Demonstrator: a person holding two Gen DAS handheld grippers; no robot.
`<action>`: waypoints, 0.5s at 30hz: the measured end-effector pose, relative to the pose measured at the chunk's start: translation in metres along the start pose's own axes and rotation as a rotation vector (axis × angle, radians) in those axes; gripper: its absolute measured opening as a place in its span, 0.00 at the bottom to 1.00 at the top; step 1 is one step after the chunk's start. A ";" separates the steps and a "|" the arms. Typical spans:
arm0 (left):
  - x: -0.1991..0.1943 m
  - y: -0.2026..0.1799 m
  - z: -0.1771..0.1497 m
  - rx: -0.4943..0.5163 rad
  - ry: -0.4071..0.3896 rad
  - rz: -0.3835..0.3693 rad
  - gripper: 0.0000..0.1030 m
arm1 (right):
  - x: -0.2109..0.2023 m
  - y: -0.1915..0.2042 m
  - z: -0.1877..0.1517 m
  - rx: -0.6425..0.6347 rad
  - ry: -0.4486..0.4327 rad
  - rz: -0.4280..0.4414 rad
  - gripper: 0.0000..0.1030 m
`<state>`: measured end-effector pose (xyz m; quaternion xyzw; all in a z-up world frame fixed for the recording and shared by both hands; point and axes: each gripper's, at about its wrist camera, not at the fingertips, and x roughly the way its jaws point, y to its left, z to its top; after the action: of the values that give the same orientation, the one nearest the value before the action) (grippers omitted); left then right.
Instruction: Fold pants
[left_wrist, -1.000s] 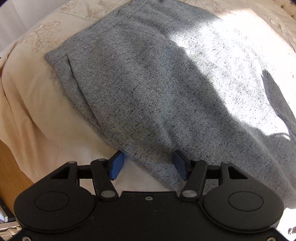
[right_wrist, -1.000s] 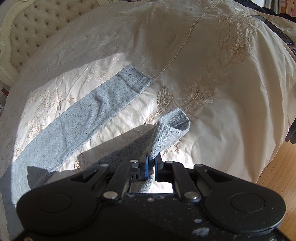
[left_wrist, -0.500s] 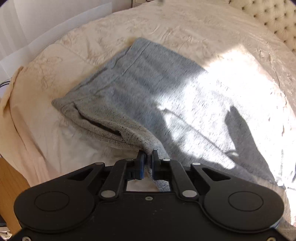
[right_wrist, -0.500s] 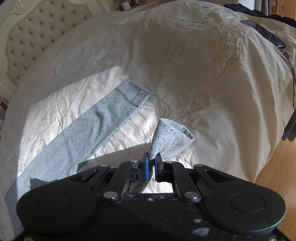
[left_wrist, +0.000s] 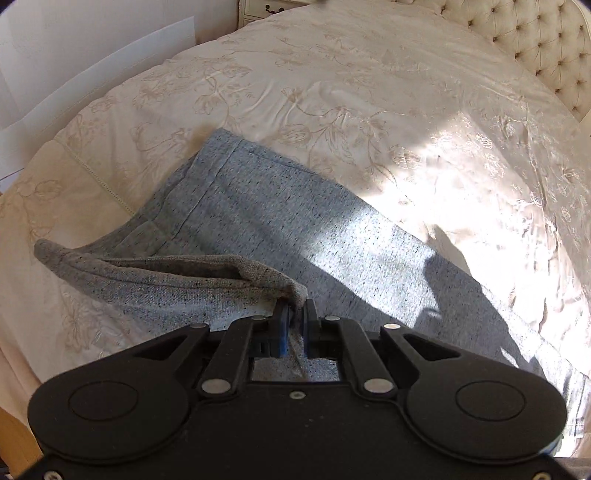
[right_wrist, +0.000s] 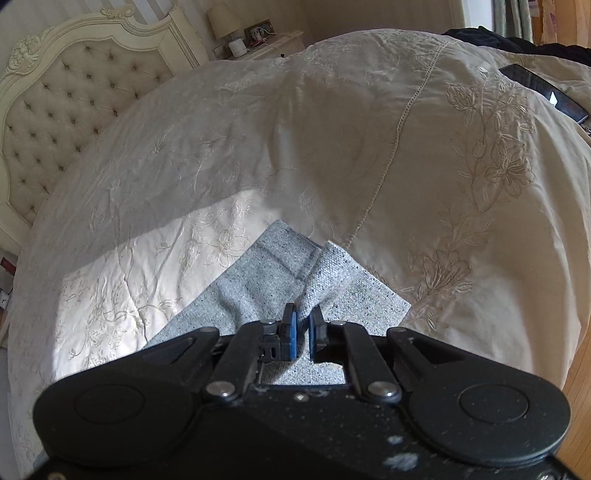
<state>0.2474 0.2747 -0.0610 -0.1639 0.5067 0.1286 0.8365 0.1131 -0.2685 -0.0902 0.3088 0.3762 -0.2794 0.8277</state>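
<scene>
The grey speckled knit pants (left_wrist: 280, 229) lie on the cream embroidered bedspread (left_wrist: 369, 92), mostly flat, running from about 10 o'clock toward 4 o'clock in the left wrist view. The left gripper (left_wrist: 294, 317) has its blue pads nearly together, with only a thin fold of the waist end pinched between them, and this edge is raised off the bed toward 9 o'clock. In the right wrist view the right gripper (right_wrist: 303, 326) is likewise almost closed on a lifted corner of one leg cuff (right_wrist: 325, 273), which stands just above the other cuff (right_wrist: 275, 245) at 12 o'clock. I judge that one leg is being laid over the other. The main danger is that the grip on each side takes very little cloth, so the soft knit may slip out if the two hands pull apart too strongly. The lifted layer sags between the hands and may land with a wrinkle or out of line with the leg below. The smooth bedspread may also let the lower leg be dragged along. The dark flat phone-like object (right_wrist: 543, 92) at 2 o'clock is well apart.
</scene>
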 end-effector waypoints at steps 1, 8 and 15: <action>0.006 -0.004 0.005 0.007 0.006 0.005 0.09 | 0.005 0.004 0.001 0.004 -0.001 -0.002 0.08; 0.047 -0.024 0.035 0.049 0.046 0.023 0.09 | 0.055 0.043 0.008 0.008 0.001 -0.044 0.08; 0.085 -0.040 0.038 0.066 0.073 0.062 0.09 | 0.094 0.065 0.022 0.012 0.012 -0.060 0.08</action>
<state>0.3325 0.2575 -0.1146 -0.1252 0.5455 0.1317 0.8182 0.2211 -0.2636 -0.1334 0.3037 0.3885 -0.3045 0.8149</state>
